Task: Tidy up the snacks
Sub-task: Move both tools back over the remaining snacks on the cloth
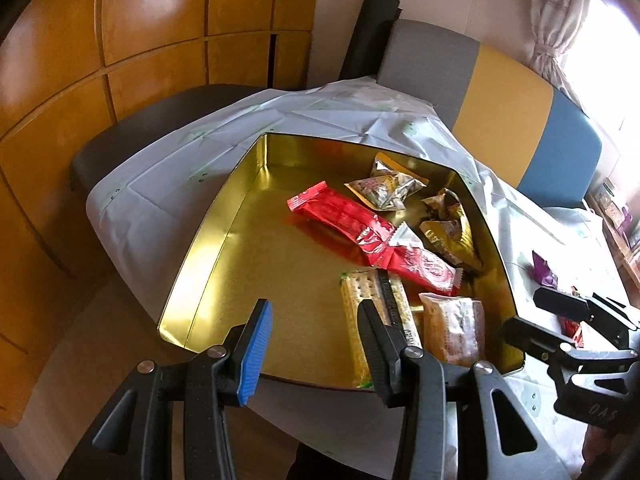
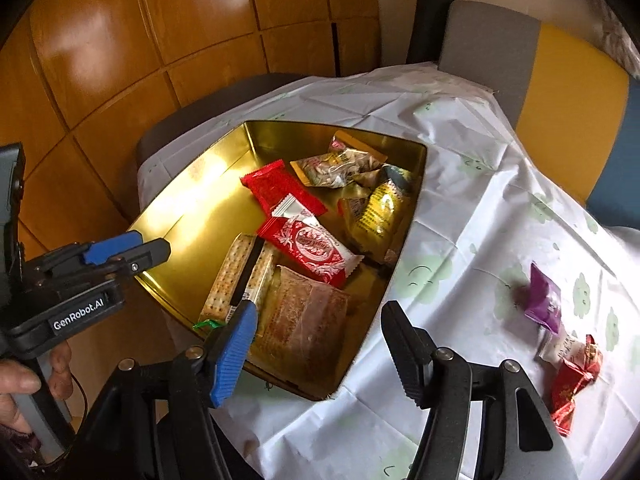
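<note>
An open gold tin lies on the clothed table. It holds a cracker pack, two red wrappers, a brown cake pack and several gold pouches. My left gripper hangs open over the tin's near part, nothing between its fingers. My right gripper stands open above the tin's near right corner, also holding nothing. Loose on the cloth to the right lie a purple packet, a white packet and a red packet.
A white patterned cloth covers the table. A chair with a grey, yellow and blue back stands behind it, a black roll leaning beside it. Wooden cabinet doors fill the left. A person's hand holds the left gripper's handle.
</note>
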Tool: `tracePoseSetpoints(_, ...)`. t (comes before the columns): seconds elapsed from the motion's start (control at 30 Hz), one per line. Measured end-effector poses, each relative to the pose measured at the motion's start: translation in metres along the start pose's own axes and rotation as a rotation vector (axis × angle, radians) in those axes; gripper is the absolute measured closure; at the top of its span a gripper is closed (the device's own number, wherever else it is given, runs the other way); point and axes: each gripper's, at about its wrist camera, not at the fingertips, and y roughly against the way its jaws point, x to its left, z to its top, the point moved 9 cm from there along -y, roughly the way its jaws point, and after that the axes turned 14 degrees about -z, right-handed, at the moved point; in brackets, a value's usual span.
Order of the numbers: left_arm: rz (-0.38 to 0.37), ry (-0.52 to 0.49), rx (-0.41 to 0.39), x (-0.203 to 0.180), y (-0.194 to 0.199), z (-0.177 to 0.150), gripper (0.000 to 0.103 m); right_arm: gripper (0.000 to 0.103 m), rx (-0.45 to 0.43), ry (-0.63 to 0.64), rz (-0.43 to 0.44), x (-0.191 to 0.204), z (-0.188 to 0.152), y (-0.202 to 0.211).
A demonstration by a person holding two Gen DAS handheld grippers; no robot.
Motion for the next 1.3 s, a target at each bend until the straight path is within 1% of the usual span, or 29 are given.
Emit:
tracePoseSetpoints(0.4,-0.010,-0.044,0.008,-0.015,0.001,-0.001,0.058,0.037,-0.018,-0.042,-0.029,-0.023,-0.006,0.010)
tracePoseSetpoints(0.7,-0.017,-0.076,0.017,-0.026,0.000,-0.003,0.058,0.031,-0.025,-0.092,-0.060,-0.047,-0.012,0.015)
tracePoseSetpoints(0.97,-0.011,-0.117,0.009,-0.036,0.001,-0.003,0.058,0.025,-0.007,-0.127,-0.097,-0.075,-0.025,0.016)
tracePoseSetpoints(1.13,-0.003,-0.155,-0.007,-0.043,0.005,0.000,0.058,0.024,0.017,-0.127,-0.157,-0.104,-0.039,0.017)
tracePoseSetpoints(1.3,0.000,-0.201,-0.026,-0.054,0.009,0.001,0.058,0.024,0.050,-0.133,-0.249,-0.153,-0.059,0.023)
